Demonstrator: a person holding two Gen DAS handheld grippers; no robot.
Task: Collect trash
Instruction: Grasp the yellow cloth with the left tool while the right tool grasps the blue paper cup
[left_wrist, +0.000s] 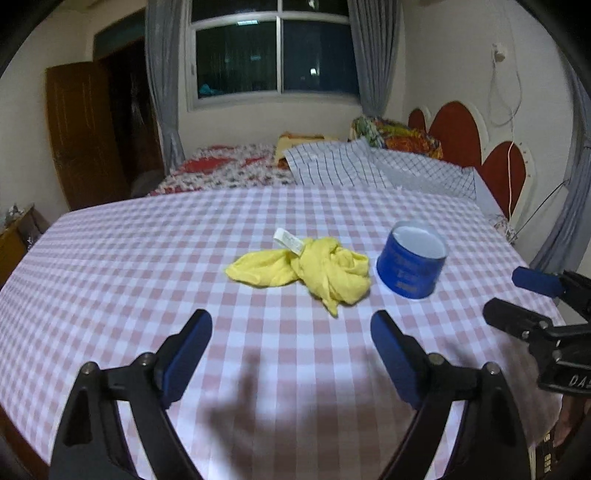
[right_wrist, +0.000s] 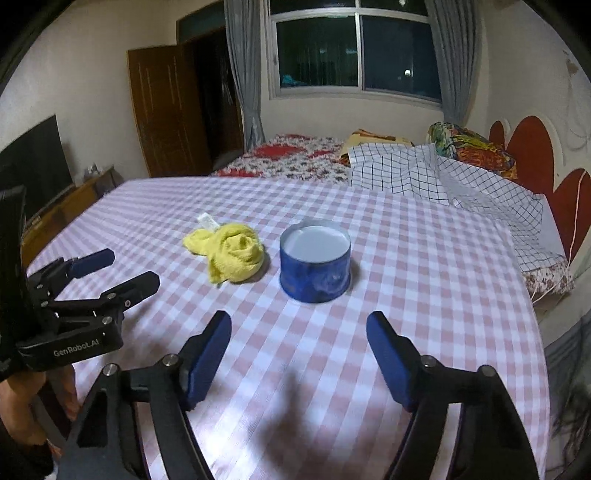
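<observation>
Nearest to me, my left gripper and right gripper both hover with jaws spread wide and hold nothing. Farther on the checked tablecloth lies the crumpled yellow cloth, just beside the blue round tin. I would lower the left one over the thickest fold, then close slowly.

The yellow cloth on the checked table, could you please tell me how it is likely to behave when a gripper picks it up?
The yellow cloth lies crumpled and knotted, so it will probably be floppy and drape from the pinch. It looks thin, so likely light. Its loose tail and white tag may dangle and brush the blue tin close beside it.
</observation>
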